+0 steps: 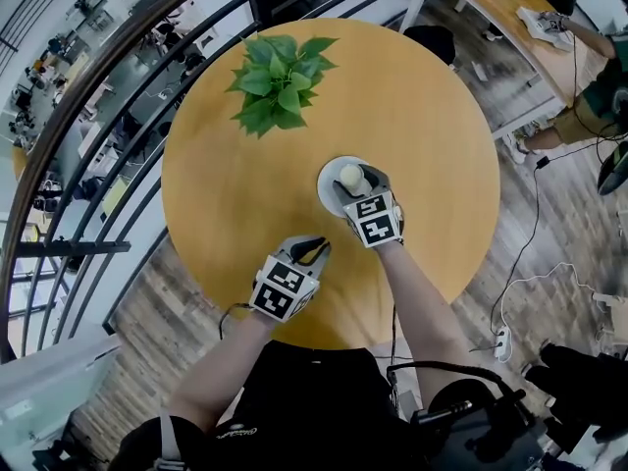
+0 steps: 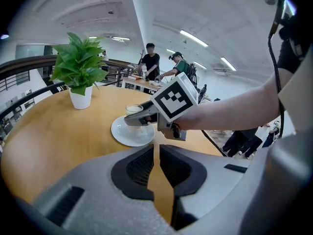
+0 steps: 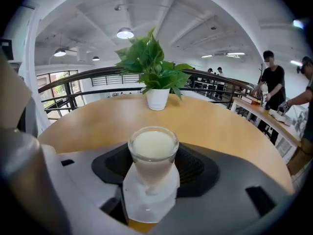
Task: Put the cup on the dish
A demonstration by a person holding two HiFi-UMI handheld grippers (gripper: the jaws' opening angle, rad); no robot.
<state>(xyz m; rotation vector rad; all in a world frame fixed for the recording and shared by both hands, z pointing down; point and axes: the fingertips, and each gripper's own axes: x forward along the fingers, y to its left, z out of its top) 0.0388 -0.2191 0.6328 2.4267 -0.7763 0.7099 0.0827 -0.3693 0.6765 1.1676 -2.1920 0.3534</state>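
Plainly square-marked hand-held gripper [image 1: 355, 186], cup [image 3: 152, 151] over dish [image 1: 326, 180]

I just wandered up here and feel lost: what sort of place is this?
Probably an open-plan office or lab mezzanine: a round wooden table beside a curved railing overlooking desks below, with people working at a long bench nearby.

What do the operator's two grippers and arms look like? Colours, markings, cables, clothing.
The left gripper and right gripper both have light grey moulded bodies, with black ribbed pads lining the jaws. Each carries a white cube printed with black square markers. Thin black cables trail back from them. The forearms are bare. The person wears a dark short-sleeved top.
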